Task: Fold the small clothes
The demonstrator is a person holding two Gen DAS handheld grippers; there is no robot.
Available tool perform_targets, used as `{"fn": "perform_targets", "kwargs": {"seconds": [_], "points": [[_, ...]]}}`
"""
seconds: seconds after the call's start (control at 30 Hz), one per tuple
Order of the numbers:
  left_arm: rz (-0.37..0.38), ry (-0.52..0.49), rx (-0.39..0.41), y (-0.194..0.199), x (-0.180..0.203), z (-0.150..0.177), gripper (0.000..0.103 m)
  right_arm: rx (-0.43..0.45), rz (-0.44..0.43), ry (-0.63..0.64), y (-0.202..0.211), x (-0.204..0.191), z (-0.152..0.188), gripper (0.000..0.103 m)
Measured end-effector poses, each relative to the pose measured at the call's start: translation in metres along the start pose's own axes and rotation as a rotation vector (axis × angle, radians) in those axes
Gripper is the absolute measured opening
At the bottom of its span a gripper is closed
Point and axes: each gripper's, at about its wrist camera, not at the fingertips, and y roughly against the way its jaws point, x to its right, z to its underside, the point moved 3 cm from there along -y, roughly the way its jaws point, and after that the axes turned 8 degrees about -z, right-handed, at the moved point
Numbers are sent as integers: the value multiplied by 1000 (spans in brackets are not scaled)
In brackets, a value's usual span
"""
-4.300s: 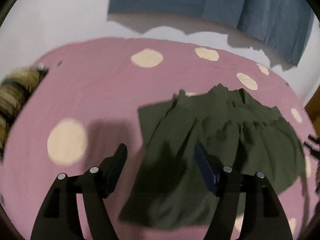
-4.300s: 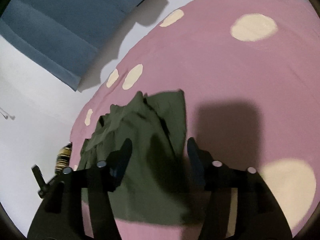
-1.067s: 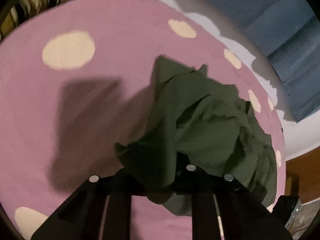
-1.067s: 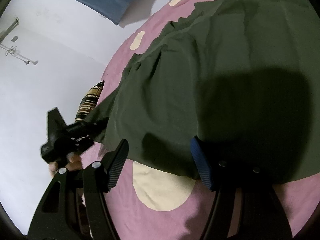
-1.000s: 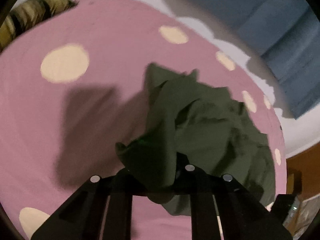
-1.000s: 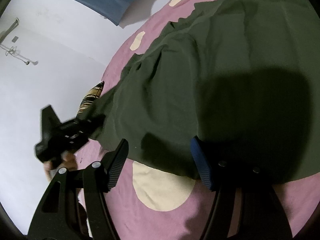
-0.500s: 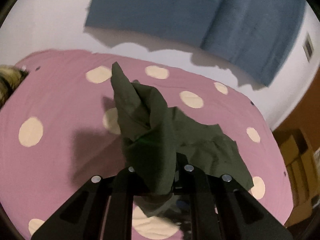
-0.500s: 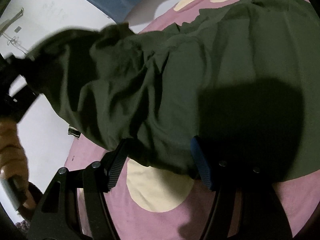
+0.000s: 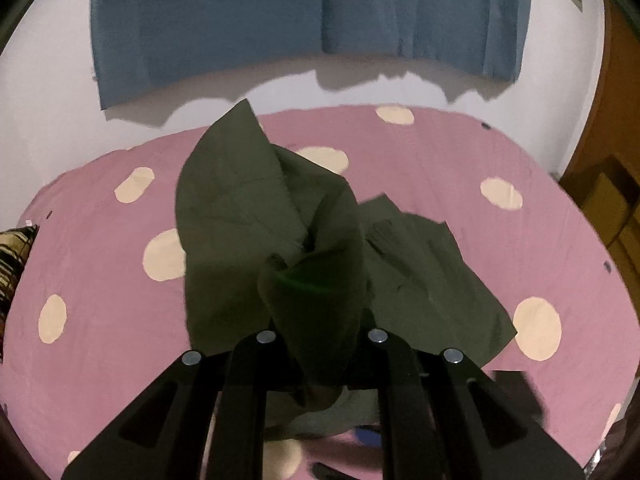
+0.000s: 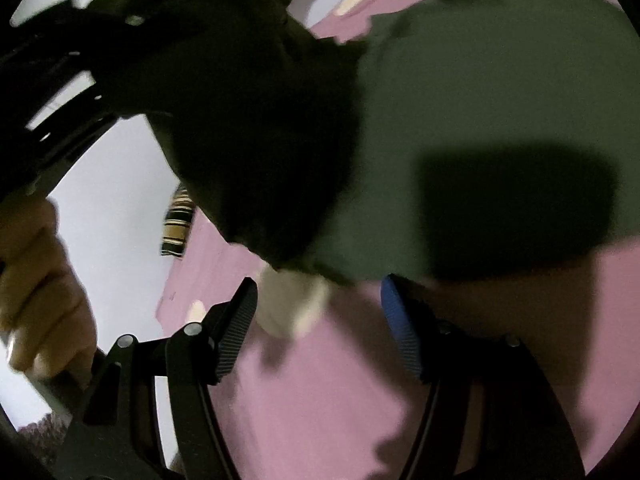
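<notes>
A dark green garment (image 9: 248, 216) lies partly on the pink spotted bed cover (image 9: 460, 152). My left gripper (image 9: 320, 344) is shut on one edge of it and holds that edge up, so the cloth bunches over the fingers and hides the tips. In the right wrist view the lifted part of the green garment (image 10: 500, 92) hangs over from the upper left, with the left gripper body (image 10: 60, 80) and a hand (image 10: 36, 280) at the left edge. My right gripper (image 10: 316, 328) stands open just short of the garment's near hem, nothing between its fingers.
A blue curtain (image 9: 280, 16) hangs on the white wall behind the bed. A striped cushion (image 9: 12, 256) sits at the bed's left edge. Brown wooden furniture (image 9: 612, 200) stands at the right. The cover has several cream spots (image 9: 536, 328).
My left gripper has carried the garment's edge up and across over the rest of the cloth, rolling as it went. The right gripper has drawn back to the near hem, still open.
</notes>
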Motion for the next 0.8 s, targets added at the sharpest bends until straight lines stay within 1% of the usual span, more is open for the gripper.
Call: {"fn": "perform_targets", "kwargs": {"seconds": [0.03,0.1,0.23,0.33,0.5,0.53,0.57,0.6,0.63,0.67,0.73,0.8], "points": [[-11,-14,-4,-4,6,1,13,10,22,6,12,4,4,64],[-27,-43,-16,-10,22,6,13,26,37,1,29,11,10,64],[-29,-82,-59,-24,47,17,13,52,31,-29,57,22,21,64],[-41,-105,-94,-36,62,25,13,59,29,-27,63,25,21,64],[-118,-144,-100,-46,82,33,15,64,11,-22,70,30,25,64],[-137,-151,-95,-45,86,33,19,65,7,-25,71,30,25,64],[-141,-154,-93,-43,88,34,28,67,4,-26,70,31,24,64],[-131,-154,-93,-40,92,34,32,68,-1,-28,70,31,22,64],[-123,-150,-92,-38,94,34,39,68,-5,-29,70,31,22,64],[-118,-151,-90,-34,95,33,44,68,-7,-27,70,31,22,64],[-116,-157,-60,-25,98,32,49,70,-15,-32,74,31,23,64],[-92,-155,-48,-16,99,31,50,70,-18,-30,77,31,24,64]]}}
